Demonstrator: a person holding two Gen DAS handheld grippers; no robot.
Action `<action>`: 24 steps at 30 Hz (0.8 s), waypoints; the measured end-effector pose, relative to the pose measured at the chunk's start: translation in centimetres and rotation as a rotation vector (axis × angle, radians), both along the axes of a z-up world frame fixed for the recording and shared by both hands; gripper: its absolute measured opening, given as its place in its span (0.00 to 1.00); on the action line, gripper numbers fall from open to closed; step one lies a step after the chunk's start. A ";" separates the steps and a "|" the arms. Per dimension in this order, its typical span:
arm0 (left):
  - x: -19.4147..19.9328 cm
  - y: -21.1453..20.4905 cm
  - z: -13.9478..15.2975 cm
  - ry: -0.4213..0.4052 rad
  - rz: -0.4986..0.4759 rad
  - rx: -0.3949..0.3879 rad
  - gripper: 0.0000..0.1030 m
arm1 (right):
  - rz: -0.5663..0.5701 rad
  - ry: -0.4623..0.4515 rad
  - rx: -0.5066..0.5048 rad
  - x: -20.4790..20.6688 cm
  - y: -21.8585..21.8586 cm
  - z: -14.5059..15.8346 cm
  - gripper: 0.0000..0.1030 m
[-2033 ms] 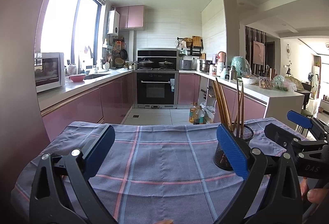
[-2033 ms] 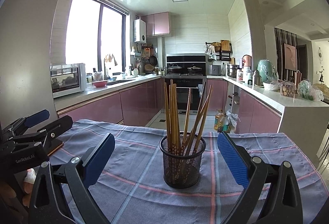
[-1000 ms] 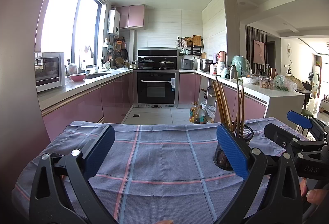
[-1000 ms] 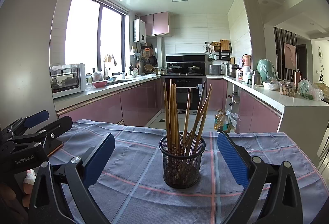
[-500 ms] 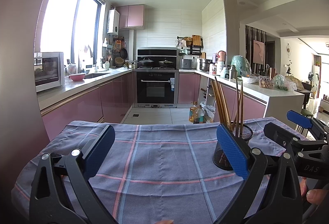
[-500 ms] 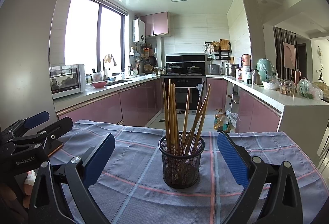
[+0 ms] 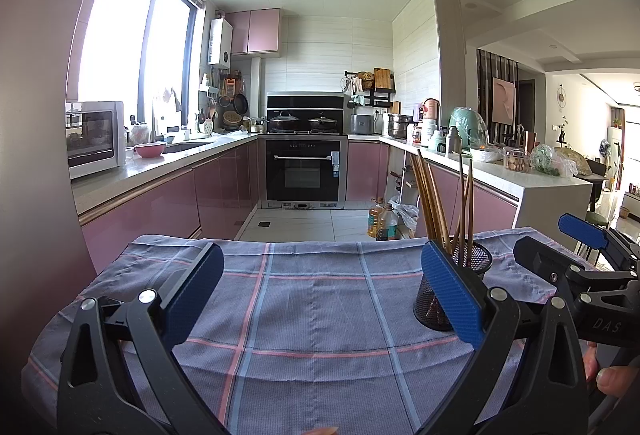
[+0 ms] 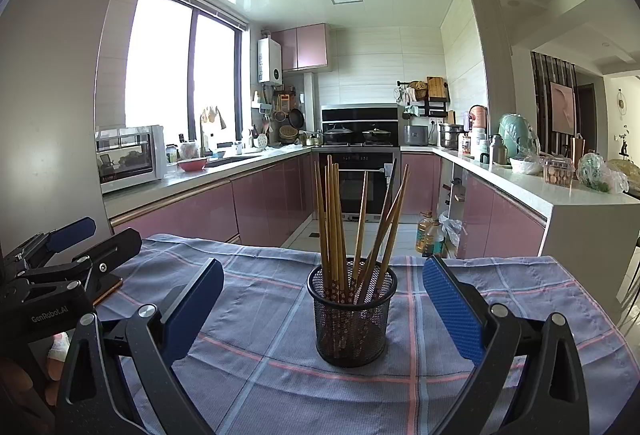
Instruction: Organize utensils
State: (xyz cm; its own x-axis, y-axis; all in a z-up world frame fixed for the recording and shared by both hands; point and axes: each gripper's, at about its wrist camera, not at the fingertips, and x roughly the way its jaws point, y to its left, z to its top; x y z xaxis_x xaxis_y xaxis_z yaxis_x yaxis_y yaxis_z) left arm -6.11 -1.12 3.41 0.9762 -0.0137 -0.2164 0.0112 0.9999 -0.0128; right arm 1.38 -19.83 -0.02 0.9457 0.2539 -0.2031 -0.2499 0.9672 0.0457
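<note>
One black wire-mesh holder (image 8: 352,319), round and upright, near the middle of a table under a grey-blue checked cloth (image 8: 280,375). Inside, a bundle of wooden chopsticks (image 8: 352,235), roughly nine or ten by count, exact number hard to fix where they cross; slim, tan, some leaning left and some right, lower ends with a small floral pattern seen through the mesh. In the left wrist view the same holder (image 7: 476,263) sits far right, partly hidden behind a blue finger pad.

Right gripper (image 8: 322,319): two black arms with blue textured pads, spread wide apart, gripping nothing, holder standing between them and slightly farther off, touching neither pad. Left gripper (image 7: 322,299): same build, also spread wide, over bare cloth well left of the holder. Each gripper seen side-on in the other's view, cut off at the frame edge; a fingertip of the holding hand (image 7: 612,379) just visible at lower right.

Cloth woven, with pink and pale blue lines, draped over the far table edge.

Beyond: a U-shaped kitchen with glossy pink cabinets (image 8: 272,203), one black built-in oven (image 7: 306,171), two dark pans on the hob above it, one white microwave (image 7: 94,139) on the left counter, one pink bowl (image 7: 150,149) beside it. Items on the right counter crowded and too small to sort out.
</note>
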 end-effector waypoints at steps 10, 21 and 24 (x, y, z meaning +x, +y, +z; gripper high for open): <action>0.0 -0.1 0.0 0.002 0.000 0.001 0.95 | 0.000 0.001 0.001 0.0 0.0 0.0 0.94; 0.0 -0.1 0.0 0.002 0.000 0.000 0.95 | -0.003 0.003 0.002 0.1 0.0 -0.1 0.94; 0.0 -0.1 0.0 0.003 0.000 0.001 0.95 | -0.003 0.002 0.002 0.1 0.0 -0.1 0.94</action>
State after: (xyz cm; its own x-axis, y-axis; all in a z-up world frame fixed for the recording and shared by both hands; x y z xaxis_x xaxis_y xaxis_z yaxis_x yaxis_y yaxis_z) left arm -6.12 -1.21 3.40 0.9756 -0.0137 -0.2192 0.0113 0.9999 -0.0123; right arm 1.51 -19.81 -0.16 0.9462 0.2512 -0.2042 -0.2466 0.9679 0.0482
